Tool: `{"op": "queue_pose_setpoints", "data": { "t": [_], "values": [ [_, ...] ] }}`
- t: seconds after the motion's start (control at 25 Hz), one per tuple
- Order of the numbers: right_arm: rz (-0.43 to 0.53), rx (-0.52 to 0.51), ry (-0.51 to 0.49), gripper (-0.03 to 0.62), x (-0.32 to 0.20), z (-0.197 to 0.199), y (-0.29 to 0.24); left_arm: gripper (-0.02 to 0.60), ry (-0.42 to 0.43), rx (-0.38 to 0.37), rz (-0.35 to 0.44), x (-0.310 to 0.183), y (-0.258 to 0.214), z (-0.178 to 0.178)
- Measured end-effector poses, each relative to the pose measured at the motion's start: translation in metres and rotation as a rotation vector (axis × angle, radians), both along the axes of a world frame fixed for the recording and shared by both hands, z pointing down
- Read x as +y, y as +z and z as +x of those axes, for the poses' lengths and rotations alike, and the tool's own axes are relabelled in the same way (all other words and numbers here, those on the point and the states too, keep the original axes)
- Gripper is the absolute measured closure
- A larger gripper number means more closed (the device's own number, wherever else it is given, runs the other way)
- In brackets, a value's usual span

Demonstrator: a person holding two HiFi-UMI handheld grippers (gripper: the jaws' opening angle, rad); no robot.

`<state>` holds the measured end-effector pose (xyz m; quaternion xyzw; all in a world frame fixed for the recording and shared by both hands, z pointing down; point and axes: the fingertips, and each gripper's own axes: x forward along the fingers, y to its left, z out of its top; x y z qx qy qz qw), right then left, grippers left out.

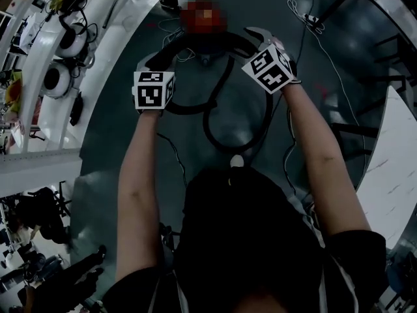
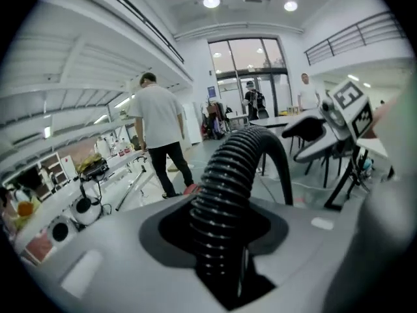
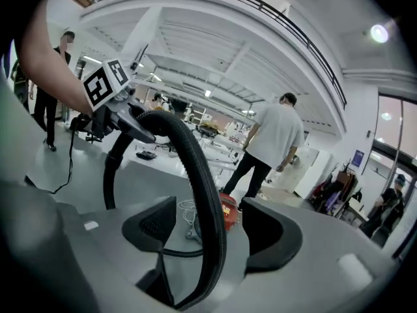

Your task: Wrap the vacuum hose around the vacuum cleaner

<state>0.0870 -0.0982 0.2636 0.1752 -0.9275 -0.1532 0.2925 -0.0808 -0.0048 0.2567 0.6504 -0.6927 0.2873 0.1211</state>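
Note:
A long black ribbed vacuum hose [image 1: 221, 119] lies in loops on the dark floor ahead of me, and one arc of it is raised between both grippers. My left gripper [image 1: 159, 60] is shut on the hose [image 2: 234, 168], whose ribs fill the gap between the pads of the left gripper [image 2: 218, 223]. My right gripper [image 1: 260, 36] holds its jaws wide apart. The hose [image 3: 195, 168] runs between the jaws of the right gripper [image 3: 212, 230] with room on both sides. The small red vacuum cleaner [image 3: 228, 210] stands on the floor just beyond, behind the hose.
A person in a white shirt [image 3: 270, 142] walks close behind the vacuum cleaner. White workbenches [image 1: 65, 64] with equipment run along the left, and a white table [image 1: 397, 175] stands at the right. Thin cables [image 1: 293, 5] trail over the floor. More people stand by the glass doors [image 2: 251, 100].

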Motion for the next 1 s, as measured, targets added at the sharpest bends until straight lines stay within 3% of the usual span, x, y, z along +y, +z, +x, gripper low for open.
{"op": "queue_pose_setpoints", "data": {
  "t": [0.28, 0.48, 0.64, 0.84, 1.0],
  "values": [
    [-0.062, 0.043, 0.120, 0.273, -0.025, 0.026, 0.042, 0.419, -0.090, 0.173, 0.161, 0.001, -0.015, -0.023],
    [-0.034, 0.042, 0.200, 0.272, -0.051, 0.021, 0.042, 0.425, -0.049, 0.271, 0.344, 0.000, -0.038, -0.035],
    [0.008, 0.029, 0.219, 0.265, -0.069, 0.003, 0.022, 0.431, 0.037, 0.264, 0.447, -0.004, -0.067, -0.043],
    [0.016, 0.029, 0.212, 0.253, -0.090, -0.029, 0.009, 0.436, 0.083, 0.253, 0.486, -0.015, -0.084, -0.063],
    [0.001, 0.041, 0.221, 0.250, -0.103, -0.050, 0.012, 0.437, 0.176, 0.265, 0.534, -0.015, -0.102, -0.065]
  ]
}}
